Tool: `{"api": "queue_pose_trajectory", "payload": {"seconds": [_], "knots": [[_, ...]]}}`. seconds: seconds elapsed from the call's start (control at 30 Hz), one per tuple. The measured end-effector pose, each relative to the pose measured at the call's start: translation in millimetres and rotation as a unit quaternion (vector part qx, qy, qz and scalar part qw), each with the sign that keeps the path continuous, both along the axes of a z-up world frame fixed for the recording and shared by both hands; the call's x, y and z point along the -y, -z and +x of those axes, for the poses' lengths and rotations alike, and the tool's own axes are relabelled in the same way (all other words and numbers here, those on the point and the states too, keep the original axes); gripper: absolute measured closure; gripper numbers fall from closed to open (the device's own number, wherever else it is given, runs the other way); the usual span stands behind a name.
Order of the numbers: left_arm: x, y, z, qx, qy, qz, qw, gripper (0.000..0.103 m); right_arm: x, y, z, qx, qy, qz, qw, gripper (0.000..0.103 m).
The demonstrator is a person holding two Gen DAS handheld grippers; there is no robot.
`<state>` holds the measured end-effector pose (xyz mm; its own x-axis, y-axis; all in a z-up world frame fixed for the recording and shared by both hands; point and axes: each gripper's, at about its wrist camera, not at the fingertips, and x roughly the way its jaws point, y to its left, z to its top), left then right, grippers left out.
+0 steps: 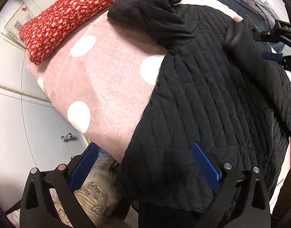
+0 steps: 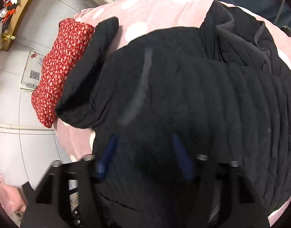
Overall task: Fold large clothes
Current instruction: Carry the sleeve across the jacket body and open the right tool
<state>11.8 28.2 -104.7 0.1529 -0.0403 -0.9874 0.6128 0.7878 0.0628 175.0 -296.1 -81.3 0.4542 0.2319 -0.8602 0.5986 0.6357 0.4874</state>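
Observation:
A black quilted jacket [image 1: 202, 98] lies spread on a pink blanket with white dots [image 1: 107, 72]. One sleeve [image 2: 92, 72] sticks out to the left and the collar [image 2: 240, 43] is at the far side. My left gripper [image 1: 145, 163] hangs open over the jacket's near edge, its blue pads [image 1: 206, 163] wide apart and pressing nothing. My right gripper [image 2: 144, 157], blurred, stands open just above the jacket's middle with nothing between its pads. The right gripper [image 1: 272, 45] also shows at the right edge of the left wrist view, beside a folded-over part of the jacket.
A folded red floral garment [image 1: 69, 15] lies at the blanket's left edge, touching the sleeve. Below the edge are white tiles, a cabinet knob [image 1: 66, 137] and a patterned, fur-trimmed item [image 1: 96, 190]. A printed sheet [image 2: 34, 70] and a wooden shelf [image 2: 16, 9] are at far left.

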Motion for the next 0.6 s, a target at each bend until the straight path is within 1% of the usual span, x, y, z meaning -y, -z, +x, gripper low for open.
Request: {"api": "queue_pose_trajectory", "payload": {"seconds": [0.1, 0.13, 0.2, 0.3, 0.33, 0.4, 0.47, 0.53, 0.6], "knots": [[14.8, -2.2, -1.5, 0.004, 0.015, -0.001, 0.9999, 0.007, -3.7, -2.7, -6.7, -0.002, -0.011, -0.014, 1.000, 0.032], [21.0, -2.1, -1.7, 0.005, 0.022, -0.003, 0.9998, 0.007, -1.4, -4.1, -12.8, -0.004, -0.006, -0.021, 1.000, 0.028], [35.5, -2.1, -4.1, 0.007, 0.039, -0.004, 0.9992, 0.007, 8.2, -5.8, -28.7, -0.007, 0.010, -0.033, 0.999, 0.027], [58.9, -2.0, -10.5, 0.009, 0.070, -0.006, 0.9975, 0.007, 26.7, 4.4, -61.9, -0.051, 0.050, -0.053, 0.996, 0.025], [67.7, -3.0, -16.1, 0.009, 0.081, -0.007, 0.9966, 0.007, 36.8, 13.8, -80.9, -0.077, 0.076, -0.055, 0.993, 0.025], [85.0, -2.7, -23.5, 0.012, 0.108, -0.006, 0.9940, 0.007, 49.6, 26.6, -107.1, -0.104, 0.110, -0.048, 0.987, 0.025], [101.9, -2.2, -31.2, 0.017, 0.136, -0.003, 0.9906, 0.007, 61.6, 43.8, -141.9, -0.129, 0.148, -0.035, 0.980, 0.025], [119.9, -1.0, -39.9, 0.023, 0.165, 0.001, 0.9861, 0.007, 65.8, 54.8, -164.3, -0.138, 0.164, -0.028, 0.976, 0.025], [138.2, 0.1, -44.2, 0.027, 0.192, 0.003, 0.9810, 0.007, 67.0, 63.5, -178.0, -0.149, 0.163, -0.031, 0.975, 0.025]]}}
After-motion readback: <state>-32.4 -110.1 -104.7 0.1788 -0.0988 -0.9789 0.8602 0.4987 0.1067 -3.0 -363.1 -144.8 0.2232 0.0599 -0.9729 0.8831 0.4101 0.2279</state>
